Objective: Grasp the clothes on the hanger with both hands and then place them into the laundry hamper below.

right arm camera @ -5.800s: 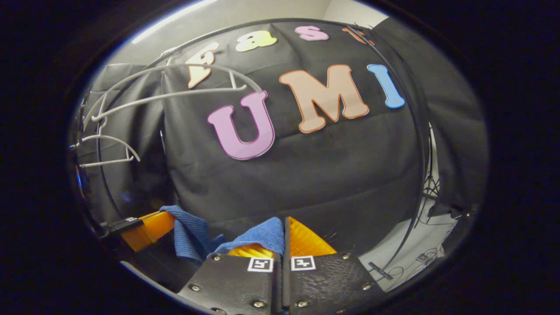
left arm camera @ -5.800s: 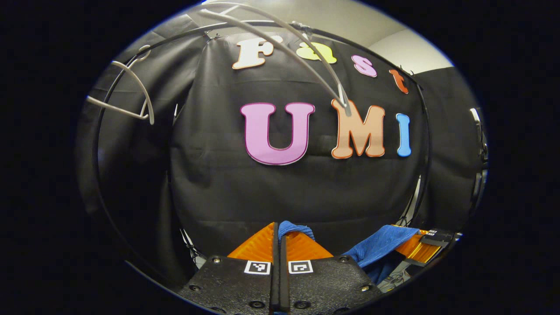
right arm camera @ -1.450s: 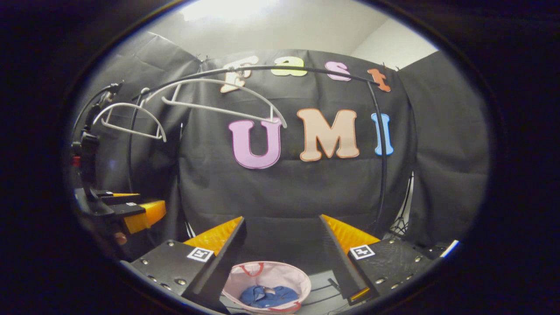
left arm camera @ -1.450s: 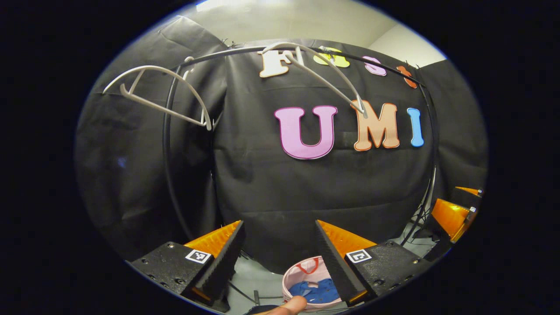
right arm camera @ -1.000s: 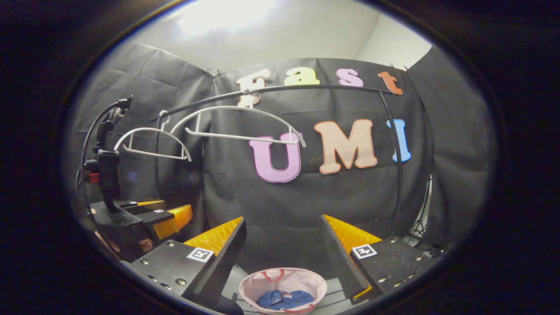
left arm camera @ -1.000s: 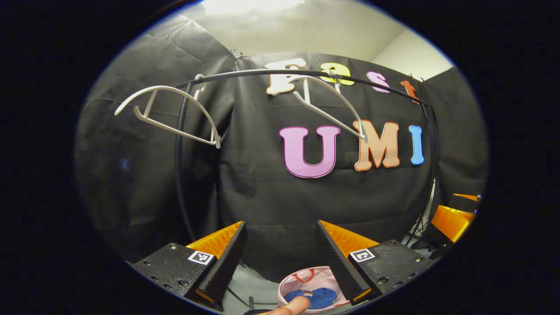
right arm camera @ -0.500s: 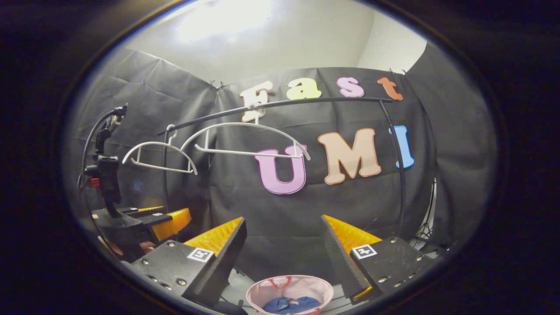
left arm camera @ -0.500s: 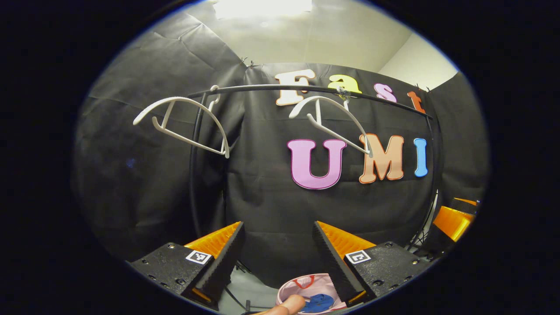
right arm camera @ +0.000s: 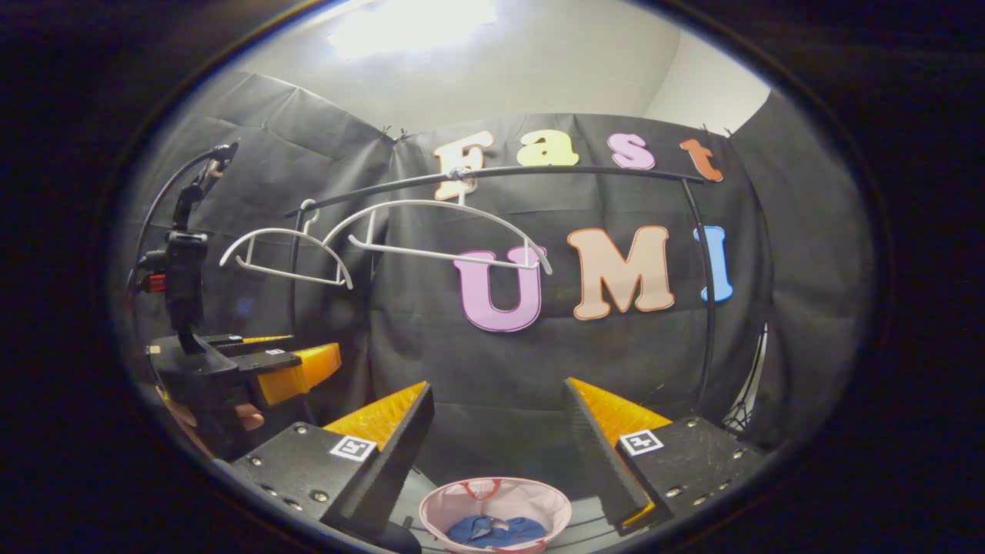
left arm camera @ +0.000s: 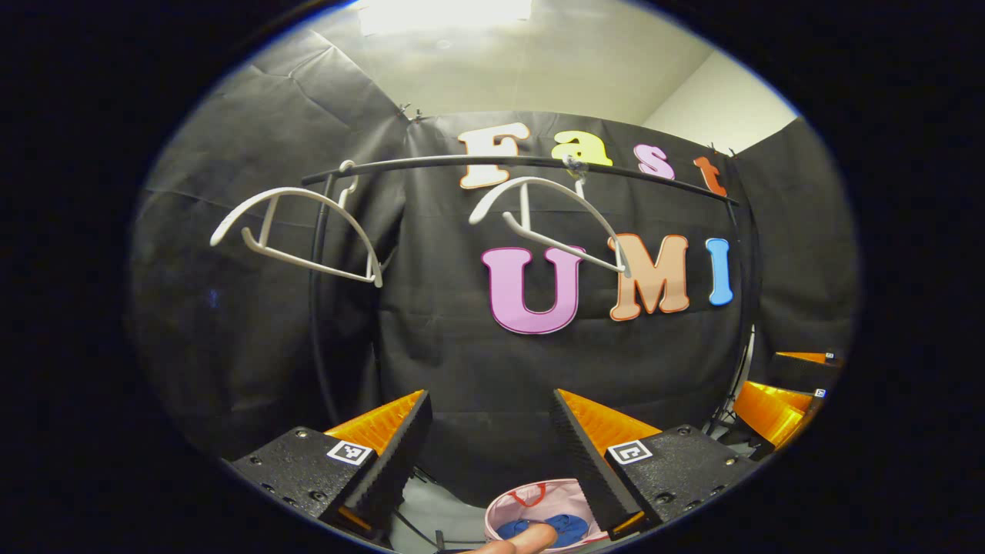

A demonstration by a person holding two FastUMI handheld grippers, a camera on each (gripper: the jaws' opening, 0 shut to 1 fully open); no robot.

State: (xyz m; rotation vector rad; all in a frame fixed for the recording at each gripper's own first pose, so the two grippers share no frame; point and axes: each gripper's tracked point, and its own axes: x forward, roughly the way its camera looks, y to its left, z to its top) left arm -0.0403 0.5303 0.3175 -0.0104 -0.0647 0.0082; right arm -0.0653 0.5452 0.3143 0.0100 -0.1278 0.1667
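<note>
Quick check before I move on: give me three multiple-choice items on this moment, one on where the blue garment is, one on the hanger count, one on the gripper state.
1. Where is the blue garment?
A. On a hanger
B. In the pink laundry hamper
C. Between the right gripper's fingers

2. How many white hangers hang on the black rail?
A. One
B. Two
C. Four

3. The right gripper is:
A. Open
B. Shut on the garment
C. Shut on a hanger

Answers: 1 B, blue cloth lies inside the hamper; 2 B, two bare hangers hang side by side; 3 A, its fingers stand wide apart with nothing between.
</note>
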